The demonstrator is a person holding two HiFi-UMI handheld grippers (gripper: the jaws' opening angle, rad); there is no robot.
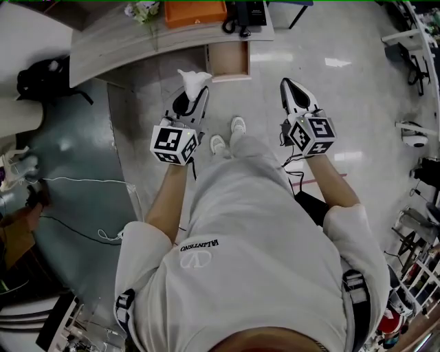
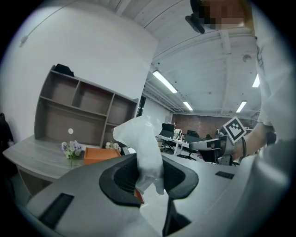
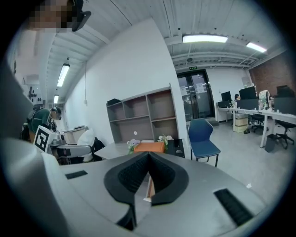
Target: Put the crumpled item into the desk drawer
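The crumpled item point(image 1: 193, 78) is a wad of white tissue. My left gripper point(image 1: 194, 93) is shut on it, and its top sticks out beyond the jaw tips. In the left gripper view the tissue point(image 2: 141, 139) stands upright between the dark pads of that gripper point(image 2: 148, 163). The open desk drawer point(image 1: 245, 59) lies just ahead and right of the tissue, under the desk's front edge. My right gripper point(image 1: 287, 86) hangs over the floor right of the drawer, shut with nothing in it; its pads point(image 3: 134, 173) meet at the tips.
The grey desk point(image 1: 117, 41) carries an orange box point(image 1: 194, 12), a black phone point(image 1: 246, 14) and small flowers point(image 1: 142, 10). A shelf unit point(image 2: 78, 111) stands behind it. A blue chair point(image 3: 203, 136) is to the right. The person's feet point(image 1: 227, 135) are on the pale floor below the drawer.
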